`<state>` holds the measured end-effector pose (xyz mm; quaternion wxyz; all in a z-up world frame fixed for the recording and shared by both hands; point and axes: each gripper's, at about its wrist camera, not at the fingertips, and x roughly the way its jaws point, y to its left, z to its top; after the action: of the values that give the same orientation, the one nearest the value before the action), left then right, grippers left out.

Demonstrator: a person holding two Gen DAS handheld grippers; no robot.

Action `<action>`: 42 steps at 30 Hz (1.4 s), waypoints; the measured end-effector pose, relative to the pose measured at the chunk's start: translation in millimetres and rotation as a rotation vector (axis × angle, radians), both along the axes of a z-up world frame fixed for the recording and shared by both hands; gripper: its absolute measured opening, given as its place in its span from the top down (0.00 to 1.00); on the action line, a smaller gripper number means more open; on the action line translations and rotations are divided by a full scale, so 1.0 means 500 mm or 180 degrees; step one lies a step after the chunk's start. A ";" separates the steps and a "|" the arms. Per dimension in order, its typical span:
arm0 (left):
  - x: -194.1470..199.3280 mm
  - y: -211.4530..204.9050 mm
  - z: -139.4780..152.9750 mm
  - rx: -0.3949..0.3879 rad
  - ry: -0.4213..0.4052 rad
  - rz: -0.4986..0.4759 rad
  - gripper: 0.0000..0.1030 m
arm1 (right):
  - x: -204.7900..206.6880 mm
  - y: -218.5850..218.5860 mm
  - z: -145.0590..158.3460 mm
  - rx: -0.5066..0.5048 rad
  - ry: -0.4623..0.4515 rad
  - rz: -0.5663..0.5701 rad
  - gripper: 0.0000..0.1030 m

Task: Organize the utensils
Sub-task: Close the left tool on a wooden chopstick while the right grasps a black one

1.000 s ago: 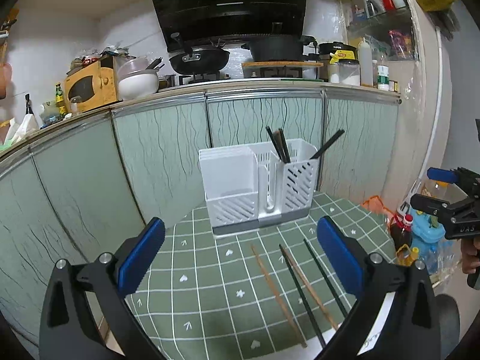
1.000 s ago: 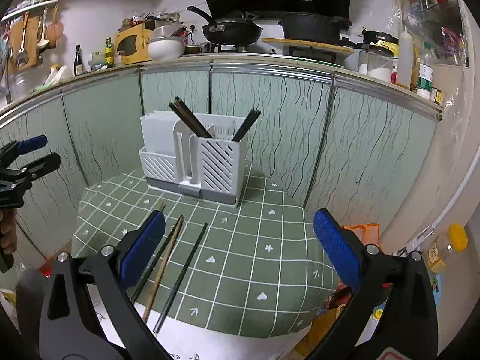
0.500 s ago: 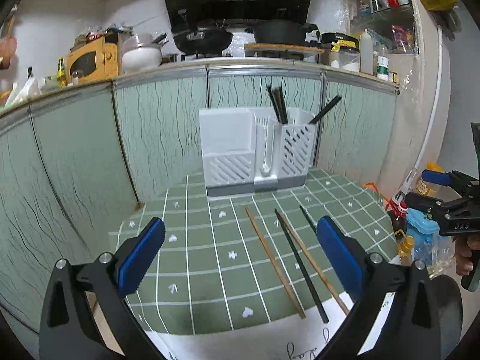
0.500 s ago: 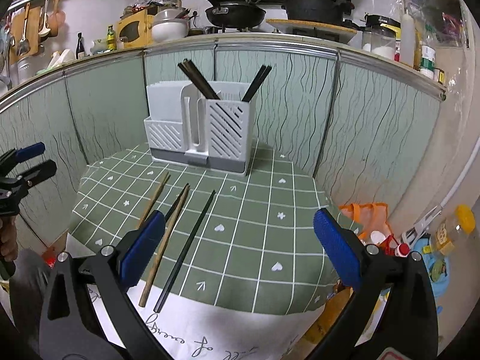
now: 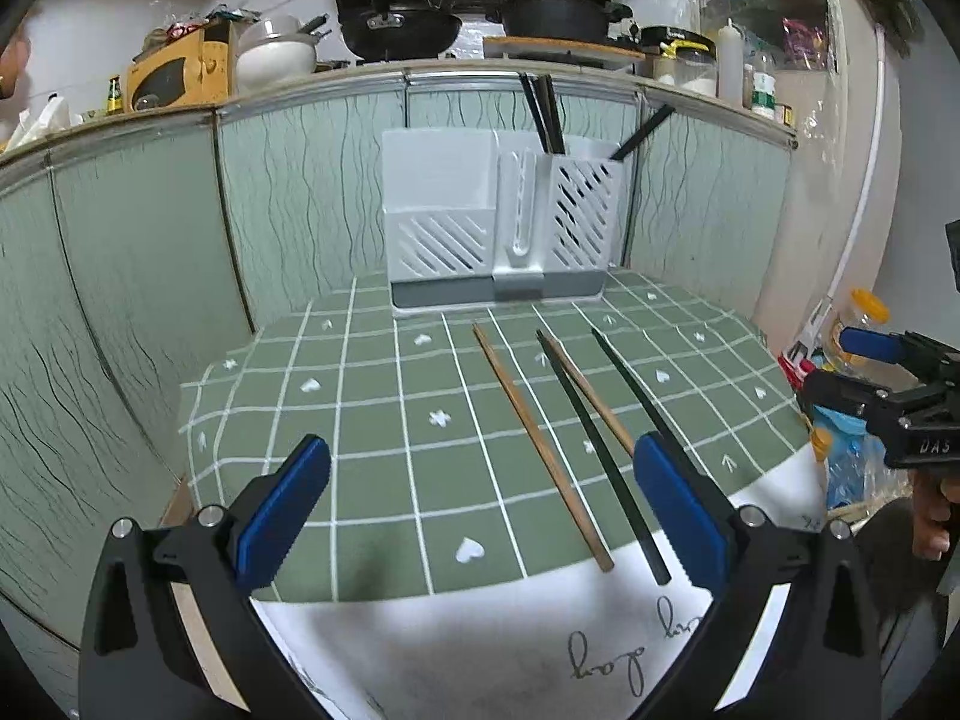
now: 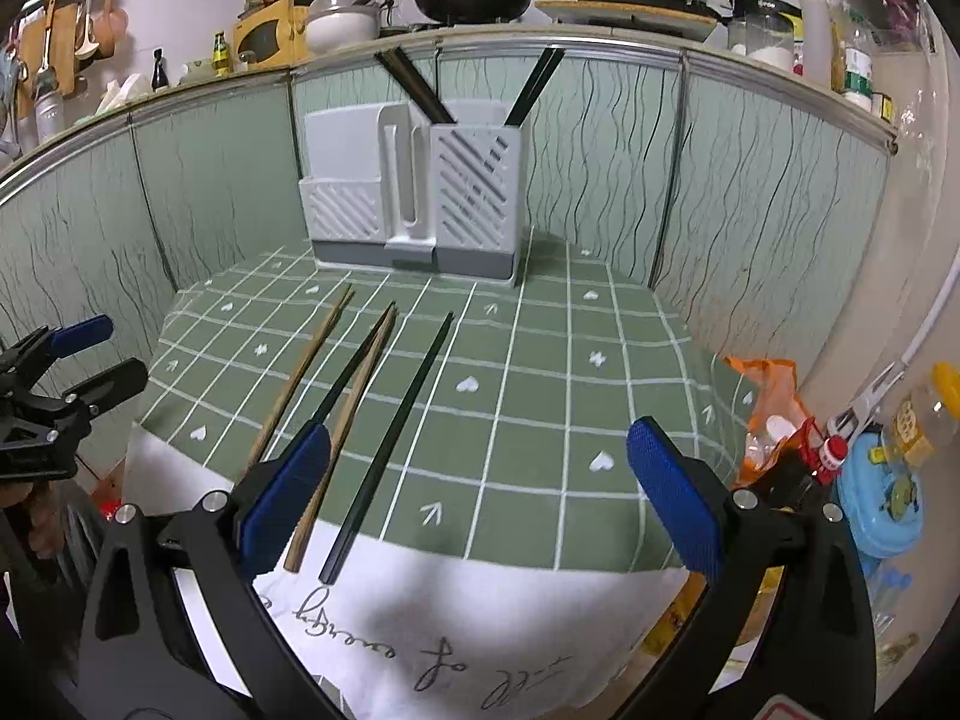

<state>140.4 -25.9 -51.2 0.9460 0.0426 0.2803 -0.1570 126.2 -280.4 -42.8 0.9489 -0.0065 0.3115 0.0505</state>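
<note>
left gripper (image 5: 480,504): jaws spread wide, nothing between the blue pads, held above the near edge of the table; also seen from the side at the left edge of the right wrist view (image 6: 90,354), pads apart.
right gripper (image 6: 480,504): jaws wide apart, nothing held, above the near right part of the table; seen at the right edge of the left wrist view (image 5: 852,360), its two fingers apart.
tablecloth (image 5: 372,420): green with a white grid and small white hearts and arrows, a white band with handwriting along the near edge.
wooden chopsticks: two lie on the cloth. one (image 5: 540,444) is leftmost of the four; the other (image 5: 591,393) lies beside a black one, their far tips touching or nearly so.
black chopsticks: two on the cloth. one (image 5: 600,456) runs alongside the second wooden stick; the other (image 5: 636,390) lies furthest right, its near end hidden behind the left gripper's right pad.
utensil holder (image 5: 498,228): white with a grey base, slatted fronts, upright at the back of the table against the green panels.
chopsticks in holder (image 5: 543,114): dark sticks lean out of the right compartment, some tilted left, some (image 5: 645,132) tilted right.
counter (image 5: 300,96): behind and above, with a wok, pots, a yellow appliance and bottles.
</note>
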 end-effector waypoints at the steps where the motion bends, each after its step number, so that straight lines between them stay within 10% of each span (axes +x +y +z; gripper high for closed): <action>1: -0.001 -0.004 -0.008 0.0012 0.0005 -0.0011 0.05 | -0.001 0.004 -0.009 -0.0003 0.0017 0.0004 0.08; 16: 0.000 -0.035 -0.110 0.0137 0.0216 -0.0111 0.05 | 0.013 0.064 -0.118 -0.0062 0.0320 0.0190 0.30; 32: 0.008 -0.052 -0.116 0.0286 0.0300 -0.0085 0.06 | 0.043 0.085 -0.145 0.0031 0.0494 0.0074 0.84; 42: 0.044 -0.090 -0.130 0.0434 0.0528 -0.0092 0.38 | 0.040 0.046 -0.146 0.0127 0.0528 -0.0137 0.94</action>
<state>162.3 -70.7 -116.1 0.9121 0.0978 0.3670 -0.1542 146.3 -257.2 -115.7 0.9206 0.0233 0.3880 0.0367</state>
